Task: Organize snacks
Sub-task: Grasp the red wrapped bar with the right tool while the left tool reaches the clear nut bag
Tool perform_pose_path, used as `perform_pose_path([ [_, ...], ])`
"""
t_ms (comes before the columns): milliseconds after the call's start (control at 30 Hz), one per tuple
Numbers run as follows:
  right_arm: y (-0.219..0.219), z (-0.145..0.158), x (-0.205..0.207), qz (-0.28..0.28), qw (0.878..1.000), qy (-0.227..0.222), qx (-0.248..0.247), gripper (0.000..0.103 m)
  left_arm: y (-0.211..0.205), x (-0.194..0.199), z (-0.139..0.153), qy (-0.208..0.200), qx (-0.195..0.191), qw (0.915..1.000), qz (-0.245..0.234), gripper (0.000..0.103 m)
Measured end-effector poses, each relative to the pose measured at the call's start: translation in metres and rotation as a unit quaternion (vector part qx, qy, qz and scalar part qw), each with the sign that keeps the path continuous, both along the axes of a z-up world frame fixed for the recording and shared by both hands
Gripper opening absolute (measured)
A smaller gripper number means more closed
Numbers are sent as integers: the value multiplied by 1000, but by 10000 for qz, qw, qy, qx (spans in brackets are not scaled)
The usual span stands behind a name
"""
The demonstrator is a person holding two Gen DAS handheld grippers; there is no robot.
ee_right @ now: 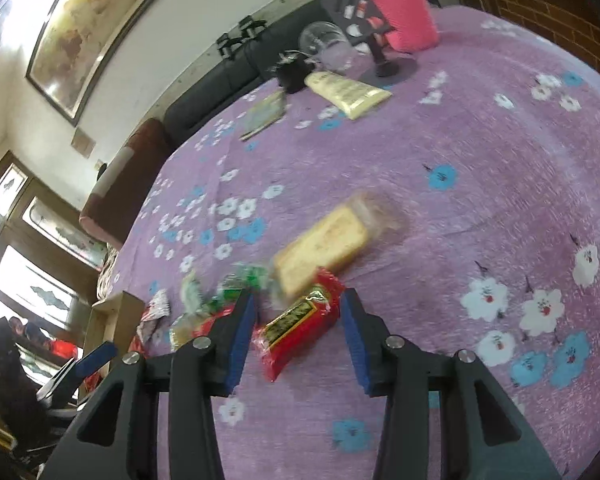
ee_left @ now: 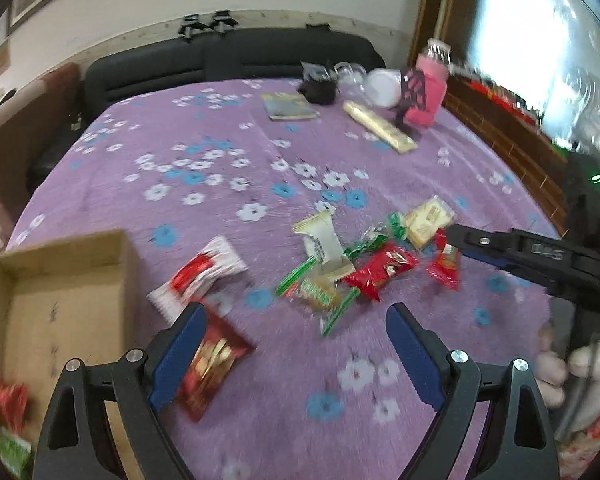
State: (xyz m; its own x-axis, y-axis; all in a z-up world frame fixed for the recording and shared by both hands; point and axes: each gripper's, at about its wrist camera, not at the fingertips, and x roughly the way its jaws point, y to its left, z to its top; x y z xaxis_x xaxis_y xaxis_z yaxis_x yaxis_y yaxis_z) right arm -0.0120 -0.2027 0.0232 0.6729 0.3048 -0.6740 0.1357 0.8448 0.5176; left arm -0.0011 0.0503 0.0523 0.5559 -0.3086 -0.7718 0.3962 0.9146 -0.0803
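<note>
A purple flowered tabletop (ee_left: 220, 152) carries scattered snacks (ee_left: 340, 264) beside a cardboard box (ee_left: 64, 280). My left jaws (ee_left: 296, 344) gape empty; my right jaws (ee_right: 298, 322) stand apart around a red packet (ee_right: 300, 326), not pressing it.

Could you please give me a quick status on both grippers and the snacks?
Left gripper open, empty, near box. Right gripper open around red packet, fingers not touching. Snack pile still loose on cloth. Nothing in the way.
</note>
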Motion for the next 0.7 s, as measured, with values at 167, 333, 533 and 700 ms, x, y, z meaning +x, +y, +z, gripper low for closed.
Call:
perform_pose_path([
  [167,-8,-7,3,-45,9999,77,113,42,-27,16,-18,-38,360,9986,-391,93],
  [333,6,-5,6,150,9996,29,-253,42,-38,19,-31,231,449,9962,-707,47],
  [533,32,-3,7,338,9949,-52,-947,42,-39,12,-28,116,408,9962,-766,36],
  [700,47,-4,6,417,9876,-63,-1511,42,-40,7,-28,67,514,9962,-704,32],
])
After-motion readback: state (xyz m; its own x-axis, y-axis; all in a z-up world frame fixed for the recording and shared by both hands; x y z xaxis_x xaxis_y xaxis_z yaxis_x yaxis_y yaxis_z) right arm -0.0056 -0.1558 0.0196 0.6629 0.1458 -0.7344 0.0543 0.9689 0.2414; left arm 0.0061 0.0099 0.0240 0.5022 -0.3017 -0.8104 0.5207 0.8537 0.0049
